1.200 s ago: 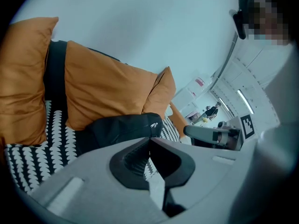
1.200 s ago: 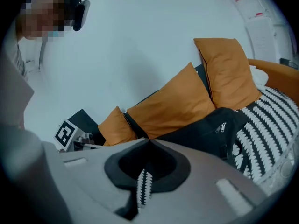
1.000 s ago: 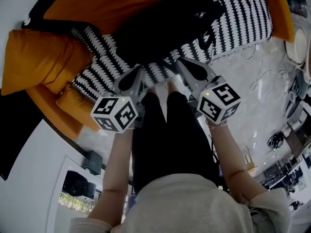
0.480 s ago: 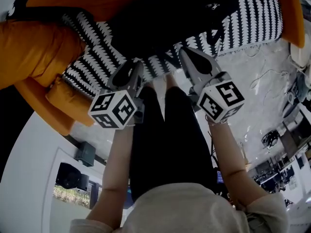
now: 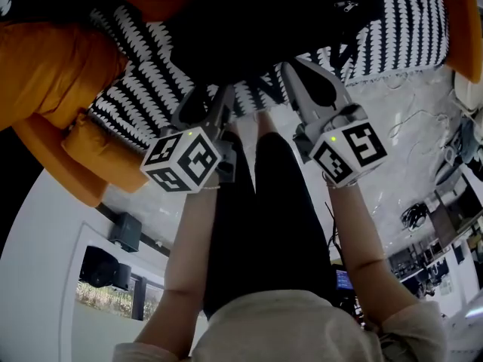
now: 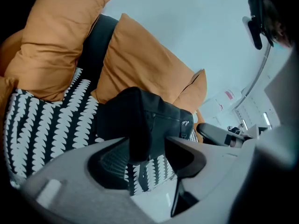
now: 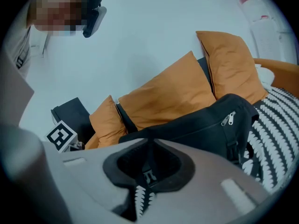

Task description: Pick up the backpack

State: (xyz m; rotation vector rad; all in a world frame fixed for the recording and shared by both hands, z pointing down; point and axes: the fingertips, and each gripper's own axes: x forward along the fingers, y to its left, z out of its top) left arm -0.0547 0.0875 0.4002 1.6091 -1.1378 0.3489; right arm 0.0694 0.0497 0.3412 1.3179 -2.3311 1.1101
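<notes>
Black backpack (image 5: 256, 29) is laid on the patterned throw (image 5: 400, 29) over the sofa (image 5: 45, 66), long axis 9-to-3, at 12 o'clock of both grippers. Left gripper (image 5: 207, 96) jaws have just been opening, now wide, a fold of it framed between them, ungripped. Right gripper (image 5: 290, 68) jaws are closed, empty. Left is judged nearer.

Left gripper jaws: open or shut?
Open. On the left gripper the jaws have just been opening and stand wide apart; a black fold of the backpack sits between them, unpinched.
</notes>
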